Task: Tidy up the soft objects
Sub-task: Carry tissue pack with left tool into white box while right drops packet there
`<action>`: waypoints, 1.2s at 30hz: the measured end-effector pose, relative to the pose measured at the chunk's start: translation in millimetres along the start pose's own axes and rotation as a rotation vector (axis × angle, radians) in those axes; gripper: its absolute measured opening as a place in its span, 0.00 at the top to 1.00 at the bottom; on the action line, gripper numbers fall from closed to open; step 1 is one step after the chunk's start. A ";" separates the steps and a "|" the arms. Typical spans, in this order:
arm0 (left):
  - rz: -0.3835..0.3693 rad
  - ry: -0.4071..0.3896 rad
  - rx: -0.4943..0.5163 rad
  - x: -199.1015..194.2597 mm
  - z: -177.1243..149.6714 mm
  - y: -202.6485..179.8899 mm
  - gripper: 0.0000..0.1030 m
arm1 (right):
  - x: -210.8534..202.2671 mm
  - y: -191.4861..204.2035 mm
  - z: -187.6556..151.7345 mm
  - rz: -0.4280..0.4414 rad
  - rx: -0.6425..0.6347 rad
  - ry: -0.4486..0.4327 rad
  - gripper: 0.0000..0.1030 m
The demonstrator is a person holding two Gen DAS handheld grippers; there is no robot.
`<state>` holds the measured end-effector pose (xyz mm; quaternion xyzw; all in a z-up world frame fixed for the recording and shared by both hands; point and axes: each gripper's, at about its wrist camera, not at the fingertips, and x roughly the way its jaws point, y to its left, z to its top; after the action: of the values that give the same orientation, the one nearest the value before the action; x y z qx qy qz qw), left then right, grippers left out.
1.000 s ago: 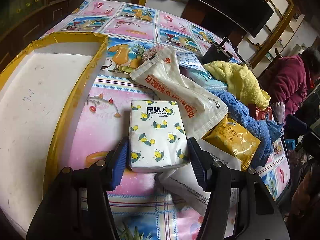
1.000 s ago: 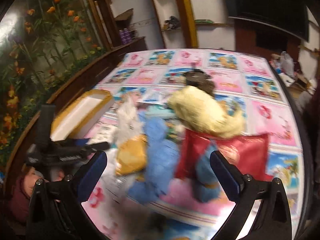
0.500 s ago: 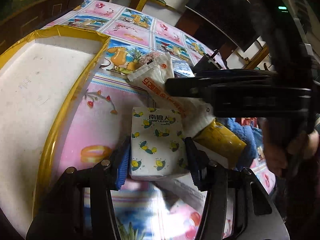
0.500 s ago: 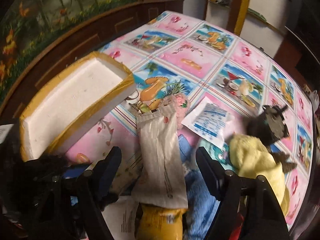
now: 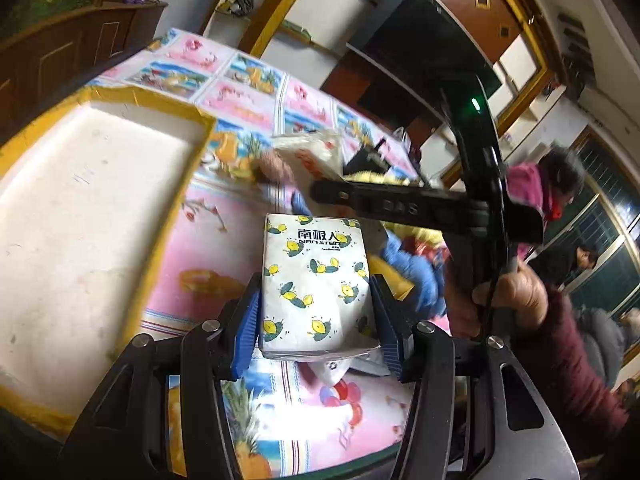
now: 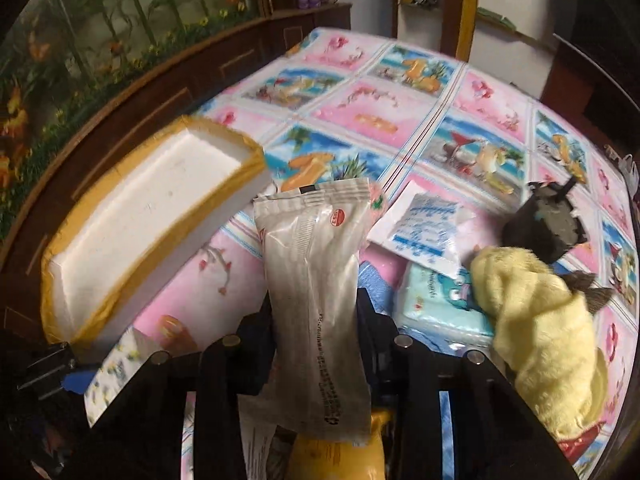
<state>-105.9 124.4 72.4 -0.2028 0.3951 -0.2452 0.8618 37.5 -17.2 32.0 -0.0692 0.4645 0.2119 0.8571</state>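
A white tissue pack [image 5: 316,280] printed with lemons hangs above the patterned tablecloth, and my left gripper [image 5: 315,296] is shut on it, its blue pads pressing both sides. The yellow-rimmed white foam tray [image 5: 80,220] lies just left of it. In the right wrist view, a long white-grey packet [image 6: 316,248] runs up between the fingers of my right gripper [image 6: 316,304]. Those jaws are closing and pinch the packet's sides. The tray [image 6: 152,220] sits to its left. The tissue pack [image 6: 116,364] shows at the lower left of that view.
Right of the packet lie a yellow plush cloth [image 6: 532,312], a pale blue wipes pack [image 6: 436,300], a blue-printed sachet [image 6: 424,232] and a black object [image 6: 548,228]. A blue towel [image 5: 412,272] and yellow packet [image 6: 332,456] lie close by. A hand [image 5: 512,292] holds the right tool.
My left gripper closed on the tissue pack and raised it off the table. My right gripper swung left over the pile, and its jaws narrowed from wide open onto the long white packet.
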 end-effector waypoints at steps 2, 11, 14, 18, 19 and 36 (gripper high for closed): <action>-0.008 -0.031 -0.020 -16.3 12.1 7.4 0.50 | -16.1 -3.8 6.8 -0.011 0.032 -0.054 0.66; 0.154 -0.085 -0.024 -22.9 96.4 70.7 0.50 | -42.1 12.8 49.2 0.254 0.211 -0.132 0.66; 0.189 -0.062 -0.050 -3.5 117.0 104.2 0.50 | -11.4 33.1 64.5 0.319 0.246 -0.093 0.66; 0.213 -0.042 -0.147 16.3 126.6 144.9 0.50 | 33.2 55.5 78.6 0.353 0.284 -0.026 0.66; 0.213 -0.037 -0.161 18.6 128.1 152.0 0.50 | 43.7 62.2 81.0 0.353 0.283 -0.009 0.66; 0.121 -0.084 -0.187 -15.7 123.7 149.1 0.43 | 28.5 49.0 70.5 0.228 0.249 -0.106 0.47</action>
<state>20.8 271.7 75.4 -0.2681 0.3910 -0.1462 0.8683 84.2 57.7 51.7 0.1019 0.4462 0.2521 0.8526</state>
